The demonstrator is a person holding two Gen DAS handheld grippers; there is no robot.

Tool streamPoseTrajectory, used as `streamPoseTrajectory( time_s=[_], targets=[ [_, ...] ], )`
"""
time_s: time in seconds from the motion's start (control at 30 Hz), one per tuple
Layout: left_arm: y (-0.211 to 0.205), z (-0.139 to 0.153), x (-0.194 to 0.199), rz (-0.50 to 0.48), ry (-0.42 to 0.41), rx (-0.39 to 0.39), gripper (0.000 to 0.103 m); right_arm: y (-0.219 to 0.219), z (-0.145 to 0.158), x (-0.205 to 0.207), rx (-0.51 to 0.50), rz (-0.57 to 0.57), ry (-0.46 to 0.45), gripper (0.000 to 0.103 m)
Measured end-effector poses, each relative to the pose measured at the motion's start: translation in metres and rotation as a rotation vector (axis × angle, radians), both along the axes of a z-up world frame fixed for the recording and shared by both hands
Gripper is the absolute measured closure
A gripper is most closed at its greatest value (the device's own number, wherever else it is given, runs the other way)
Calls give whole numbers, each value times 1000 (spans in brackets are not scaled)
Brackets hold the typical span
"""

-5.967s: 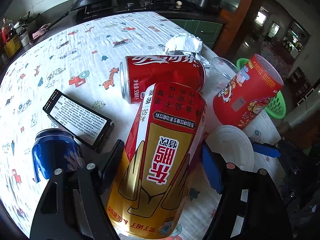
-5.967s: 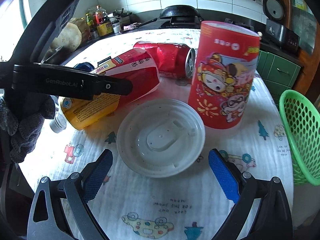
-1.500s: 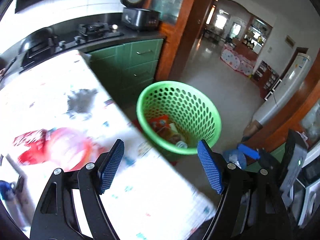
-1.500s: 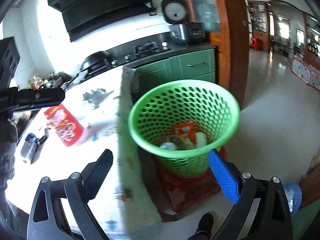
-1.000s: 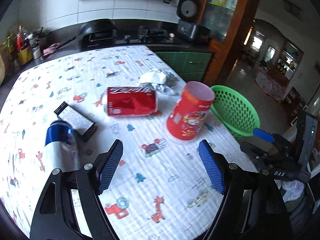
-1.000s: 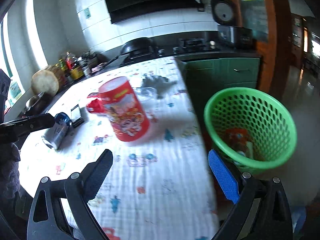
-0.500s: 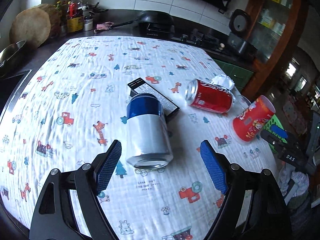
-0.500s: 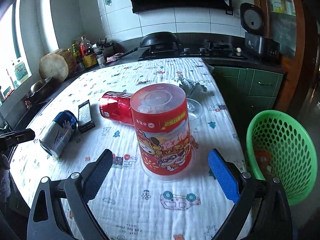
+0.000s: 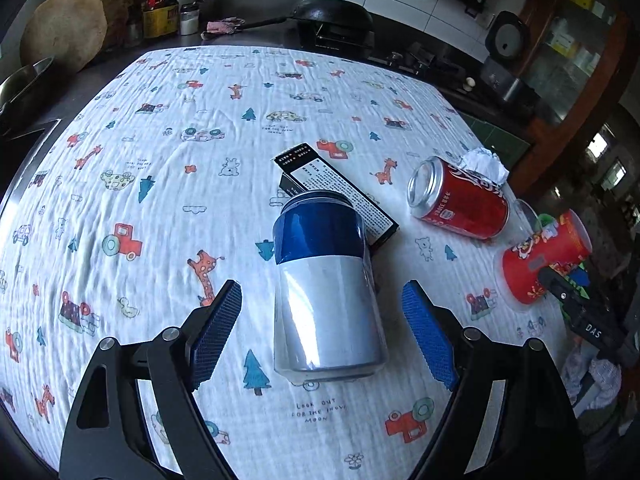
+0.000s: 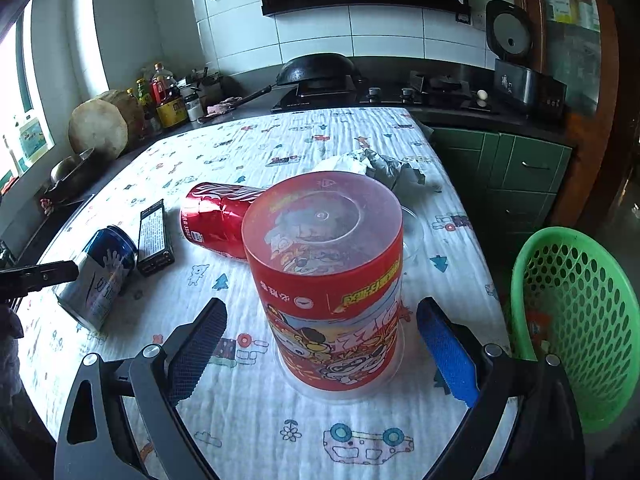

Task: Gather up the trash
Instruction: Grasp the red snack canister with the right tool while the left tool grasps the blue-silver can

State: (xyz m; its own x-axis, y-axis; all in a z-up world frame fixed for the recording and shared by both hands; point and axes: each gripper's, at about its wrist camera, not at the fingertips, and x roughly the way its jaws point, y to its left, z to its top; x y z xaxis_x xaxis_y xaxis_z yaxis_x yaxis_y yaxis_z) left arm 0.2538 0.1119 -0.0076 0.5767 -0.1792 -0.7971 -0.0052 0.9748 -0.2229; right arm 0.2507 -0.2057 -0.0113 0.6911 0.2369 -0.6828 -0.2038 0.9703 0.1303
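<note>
The green basket (image 10: 576,320) is cut off at the right wrist view's right edge, its contents only a reddish blur through the mesh. The red tub (image 10: 332,280) hides much of the red can (image 10: 212,216) and a clear cup (only its rim shows). In the left wrist view, the blue and silver can (image 9: 324,280) covers one end of the black box (image 9: 340,196) — its print too small to read.
</note>
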Motion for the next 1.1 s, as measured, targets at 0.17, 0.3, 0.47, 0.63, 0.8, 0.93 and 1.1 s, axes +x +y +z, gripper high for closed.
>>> streamPoseTrajectory(
  time_s=[0.17, 0.3, 0.47, 0.63, 0.8, 0.93, 1.1],
  targets=[
    [3, -12, 18, 3, 43, 9, 22, 0, -2, 7, 10, -12, 5, 10],
    [4, -20, 29, -8, 73, -5, 22, 1, -2, 13, 7, -17, 7, 11],
    [0, -25, 35, -27, 91, -10, 22, 1, -9, 19, -1, -30, 26, 18],
    [-1, -29, 39, -39, 104, -30, 22, 0, -15, 22, -8, -38, 46, 30],
    [-2, -36, 42, -39, 128, -26, 22, 0, -16, 23, -9, -39, 49, 32],
    [-1, -38, 44, -38, 130, -40, 23, 1, -14, 19, -22, -41, 40, 33],
    [-3, -39, 41, -62, 131, -76, 39, -1, -11, 10, -10, -50, 33, 33]
  ],
)
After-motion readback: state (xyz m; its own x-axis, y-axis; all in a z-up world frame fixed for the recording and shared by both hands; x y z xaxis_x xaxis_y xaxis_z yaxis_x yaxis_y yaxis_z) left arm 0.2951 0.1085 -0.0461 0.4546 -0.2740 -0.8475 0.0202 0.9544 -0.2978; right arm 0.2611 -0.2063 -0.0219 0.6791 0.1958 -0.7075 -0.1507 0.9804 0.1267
